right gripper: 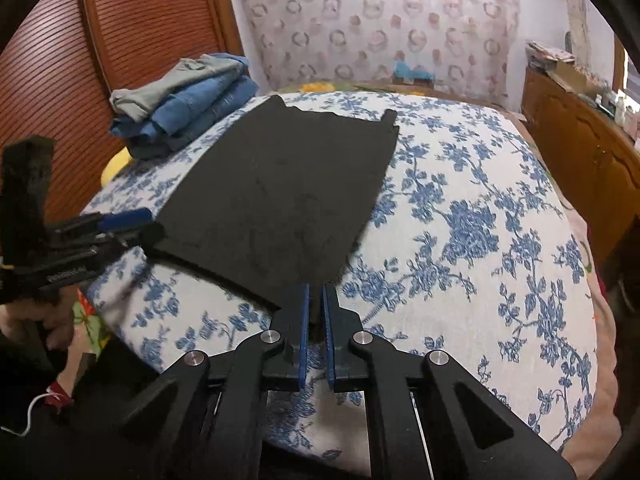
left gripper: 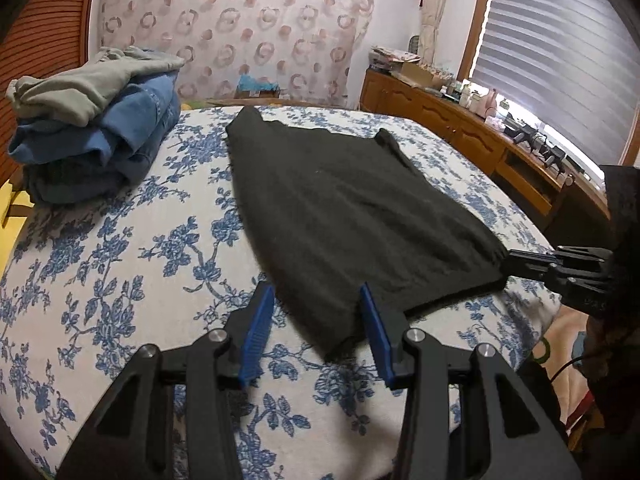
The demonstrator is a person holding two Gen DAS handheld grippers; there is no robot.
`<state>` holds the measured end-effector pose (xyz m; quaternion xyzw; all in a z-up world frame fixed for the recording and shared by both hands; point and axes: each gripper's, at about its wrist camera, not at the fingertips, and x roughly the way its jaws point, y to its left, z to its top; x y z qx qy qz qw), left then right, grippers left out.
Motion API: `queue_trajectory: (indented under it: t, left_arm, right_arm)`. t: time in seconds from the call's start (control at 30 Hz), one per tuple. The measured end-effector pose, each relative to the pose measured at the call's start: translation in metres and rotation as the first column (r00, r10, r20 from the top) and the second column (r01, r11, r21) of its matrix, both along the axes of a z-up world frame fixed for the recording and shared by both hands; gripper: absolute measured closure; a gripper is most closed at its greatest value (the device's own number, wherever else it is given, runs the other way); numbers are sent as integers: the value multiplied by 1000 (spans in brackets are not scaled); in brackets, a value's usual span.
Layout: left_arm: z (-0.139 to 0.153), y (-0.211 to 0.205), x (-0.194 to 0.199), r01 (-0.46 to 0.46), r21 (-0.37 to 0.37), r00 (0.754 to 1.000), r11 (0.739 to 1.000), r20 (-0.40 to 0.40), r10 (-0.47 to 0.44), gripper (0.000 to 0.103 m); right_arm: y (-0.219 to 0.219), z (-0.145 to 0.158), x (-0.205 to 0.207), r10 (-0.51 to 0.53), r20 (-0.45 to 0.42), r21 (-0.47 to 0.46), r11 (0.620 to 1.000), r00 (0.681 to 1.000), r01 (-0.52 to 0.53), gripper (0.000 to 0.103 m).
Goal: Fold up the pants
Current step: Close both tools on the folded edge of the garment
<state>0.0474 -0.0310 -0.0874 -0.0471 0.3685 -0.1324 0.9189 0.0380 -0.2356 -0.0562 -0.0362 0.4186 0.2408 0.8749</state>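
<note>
Pants (left gripper: 352, 208), black, lie flat on the bed (left gripper: 140, 248) over the blue-floral cover, already doubled into a wide panel that runs away from the person toward the patterned curtain (left gripper: 240, 28); the near hem sits at the bed's front edge. Right tongs (right gripper: 315, 304) are pinched almost fully shut on the near right corner of the fabric; in the left wrist view the cloth puckers where that tip bites. Left tongs (left gripper: 318, 316) stand partly open, blue pads (left gripper: 256, 336) straddling the near left corner: fabric is between them, but I see a gap on both sides, so no grip on that corner yet. Judgement: this is the pickup for the next fold, one corner secured, the other pending. Next move calls for closing the left tongs on the corner, catching every layer and not the bed cover under it, then lifting both corners together and carrying the near hem over to the far edge. Keep the hands level and evenly spaced so the hem stays straight and the layers don't shear. Risks: right pinch looks shallow, right at the edge, and could slip under tension; knit looks soft and limp, so it will sag between the two holds. Stack of folded jeans (left gripper: 96, 136) sits at the far left, well apart from the fold path. Wooden cabinet (left gripper: 460, 128) is along the right wall, not in play.
</note>
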Motion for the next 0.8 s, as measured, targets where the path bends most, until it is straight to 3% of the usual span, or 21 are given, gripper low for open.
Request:
queue_trajectory:
  t: [0.13,0.2,0.37,0.8]
  left_arm:
    - [-3,0,0,2,2,1000,1000,-10,-2,66]
    - [-7,1,1,-2,-7,1000,1000,-20,2,67]
    - [-9,0,0,-12,-14,1000,1000,-25,11,68]
    - [-13,6,-7,-48,-97,999,994,-25,46,68]
  right_arm:
    - [-1,3,-1,-7,10,9,1000,1000,7,98]
    - [-1,4,0,-18,20,1,1000,1000,18,86]
    - [-2,4,5,-42,29,-1,999,999,42,76]
    - [11,-15,11,-27,-24,-4,1000,999,27,74]
